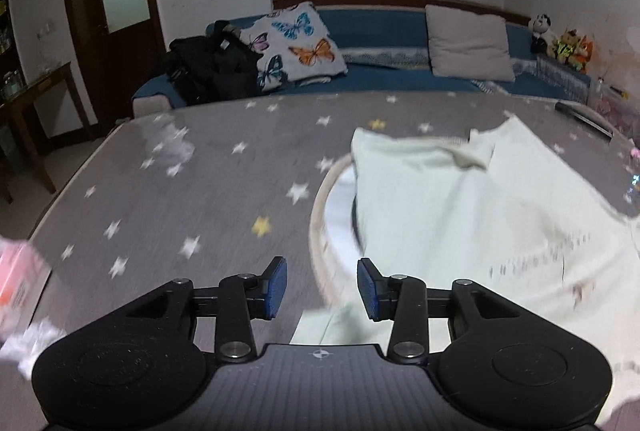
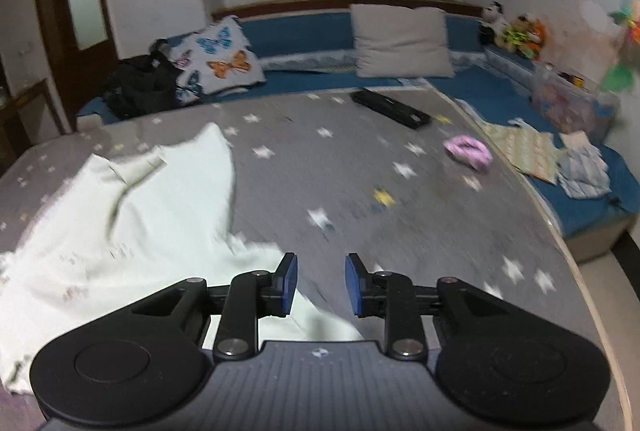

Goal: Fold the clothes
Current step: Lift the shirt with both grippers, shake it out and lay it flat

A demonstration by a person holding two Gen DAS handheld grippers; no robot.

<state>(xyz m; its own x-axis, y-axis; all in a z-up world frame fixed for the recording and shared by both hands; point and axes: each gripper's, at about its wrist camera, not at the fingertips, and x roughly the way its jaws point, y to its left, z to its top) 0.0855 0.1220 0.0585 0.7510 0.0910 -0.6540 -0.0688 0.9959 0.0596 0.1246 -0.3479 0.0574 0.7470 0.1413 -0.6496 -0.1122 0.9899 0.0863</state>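
A pale cream garment (image 1: 460, 207) lies spread on the grey star-patterned cover (image 1: 180, 191), partly over a round white object with a pale rim (image 1: 320, 207). My left gripper (image 1: 322, 287) hovers open at the garment's left edge, nothing between its blue pads. In the right wrist view the same garment (image 2: 120, 215) fills the left side. My right gripper (image 2: 321, 283) stands open over the garment's right corner, jaws apart and holding nothing. Both views are motion-blurred.
A pink cloth (image 2: 468, 151) and a long black object (image 2: 392, 109) lie on the cover to the right. Folded fabrics (image 2: 560, 159) sit on the blue mattress. Pillows (image 1: 304, 43), a black bag (image 1: 212, 67) and soft toys (image 1: 564, 43) line the back. A pink box (image 1: 16, 279) sits at the left.
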